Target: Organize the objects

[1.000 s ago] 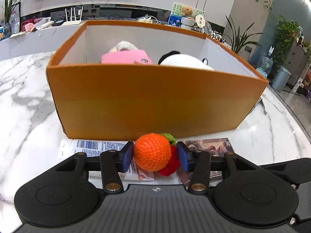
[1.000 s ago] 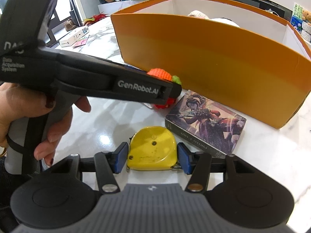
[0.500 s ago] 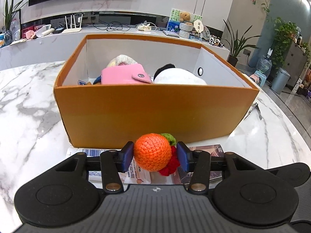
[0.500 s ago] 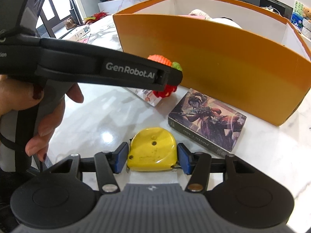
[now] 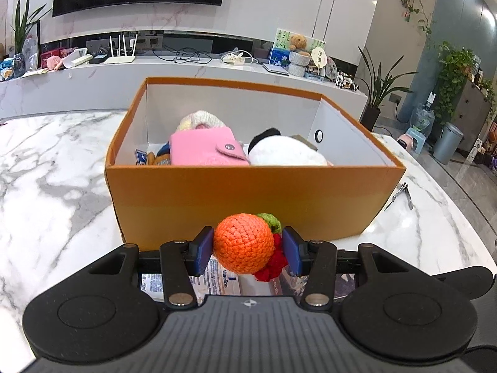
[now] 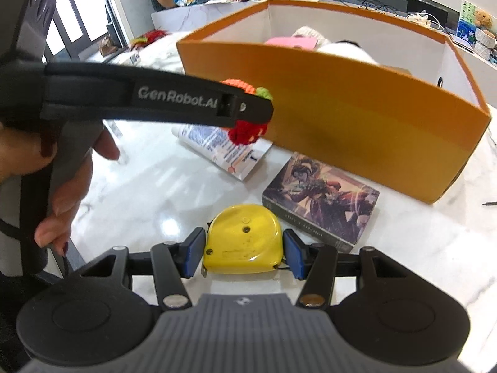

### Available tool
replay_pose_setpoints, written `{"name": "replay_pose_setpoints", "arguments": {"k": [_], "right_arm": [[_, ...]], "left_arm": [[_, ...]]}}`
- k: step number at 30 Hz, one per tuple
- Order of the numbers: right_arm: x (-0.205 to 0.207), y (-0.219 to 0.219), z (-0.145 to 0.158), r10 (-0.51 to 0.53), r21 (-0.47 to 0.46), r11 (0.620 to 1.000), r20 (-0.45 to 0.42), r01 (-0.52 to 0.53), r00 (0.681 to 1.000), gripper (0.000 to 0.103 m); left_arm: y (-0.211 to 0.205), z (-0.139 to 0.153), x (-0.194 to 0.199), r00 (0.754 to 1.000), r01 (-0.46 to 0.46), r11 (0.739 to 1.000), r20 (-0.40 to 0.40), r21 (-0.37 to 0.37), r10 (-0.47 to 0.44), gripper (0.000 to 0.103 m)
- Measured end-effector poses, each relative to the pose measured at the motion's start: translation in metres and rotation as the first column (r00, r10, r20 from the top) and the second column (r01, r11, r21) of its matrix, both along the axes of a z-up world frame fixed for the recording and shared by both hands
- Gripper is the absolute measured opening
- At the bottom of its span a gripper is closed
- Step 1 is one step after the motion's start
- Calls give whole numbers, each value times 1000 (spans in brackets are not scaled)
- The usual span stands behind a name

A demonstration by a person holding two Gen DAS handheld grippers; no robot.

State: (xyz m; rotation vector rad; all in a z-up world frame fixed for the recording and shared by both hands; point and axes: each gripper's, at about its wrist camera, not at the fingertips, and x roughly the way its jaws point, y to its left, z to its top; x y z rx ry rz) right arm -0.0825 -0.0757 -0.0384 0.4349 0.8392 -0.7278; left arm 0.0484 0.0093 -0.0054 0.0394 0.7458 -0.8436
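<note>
My left gripper [image 5: 248, 250] is shut on a crocheted orange [image 5: 243, 242] with green and red knit parts, held in the air just before the near wall of the orange cardboard box [image 5: 248, 195]. Seen from the right wrist, that gripper [image 6: 245, 105] crosses from the left, a hand on its handle. My right gripper [image 6: 243, 253] is shut on a yellow tape measure [image 6: 243, 241], just above the marble table [image 6: 149, 186]. Inside the box lie a pink wallet [image 5: 205, 149], a white-and-black plush [image 5: 285, 152] and a knit item.
On the table before the box lie a picture-covered card box [image 6: 323, 199] and a white Vaseline tube [image 6: 217, 146]. Nail clippers [image 5: 400, 195] rest right of the box. A counter with a router, cables and ornaments runs behind.
Both grippers have risen slightly with their loads. The left wrist view now looks over the box's near wall, showing more of its inside. The left gripper sits higher in the right wrist view.
</note>
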Motion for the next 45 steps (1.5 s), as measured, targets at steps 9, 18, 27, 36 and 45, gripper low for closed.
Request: {"name": "replay_pose_setpoints", "arguments": {"k": [9, 18, 27, 36, 45], "right_arm": [[-13, -3, 34, -33, -8, 999, 77, 33, 996, 56], [-29, -7, 91, -86, -108, 988, 194, 108, 977, 56], [-39, -36, 128, -189, -145, 959, 317, 244, 929, 56], [-44, -94, 130, -283, -118, 928, 392, 353, 875, 56], [-34, -147, 75, -362, -71, 916, 285, 396, 888, 56]], "left_arm": [[8, 27, -2, 999, -13, 998, 47, -55, 16, 55], [15, 53, 5, 996, -35, 993, 79, -110, 44, 55], [9, 72, 27, 993, -77, 986, 81, -149, 90, 55], [-40, 79, 80, 994, -49, 993, 92, -109, 59, 55], [-118, 45, 117, 996, 48, 997, 73, 56, -52, 55]]}}
